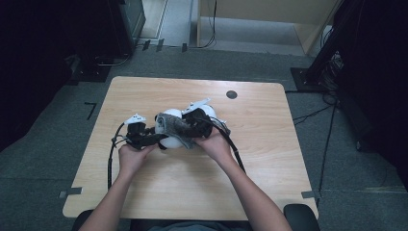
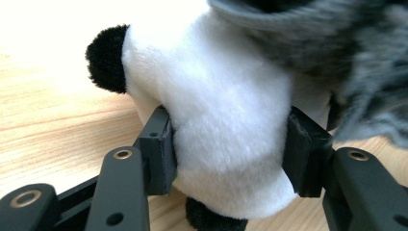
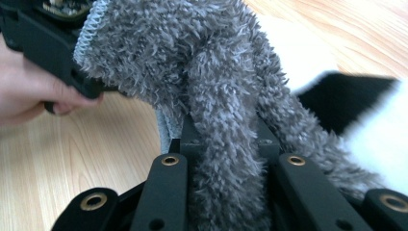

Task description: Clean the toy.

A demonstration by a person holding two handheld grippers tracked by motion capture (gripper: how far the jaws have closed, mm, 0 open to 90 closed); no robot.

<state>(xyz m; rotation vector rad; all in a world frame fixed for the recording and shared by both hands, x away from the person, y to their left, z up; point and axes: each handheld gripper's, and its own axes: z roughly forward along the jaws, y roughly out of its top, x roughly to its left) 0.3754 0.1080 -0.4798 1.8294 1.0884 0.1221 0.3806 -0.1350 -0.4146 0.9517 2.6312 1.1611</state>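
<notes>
Shaggy grey cloth [image 3: 226,96] pinched in right fingers [image 3: 226,144]; left fingers [image 2: 231,149] squeeze the plush white toy [image 2: 226,110].

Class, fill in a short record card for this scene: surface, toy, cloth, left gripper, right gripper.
surface: wooden table
toy: white plush toy with black patches, on the table
cloth: fuzzy grey cloth, draped over the toy
left gripper: left gripper, pads pressed on the toy's white body
right gripper: right gripper, shut on a fold of the cloth

grey cloth [image 1: 175,126] over plush panda [image 1: 169,139]
</notes>
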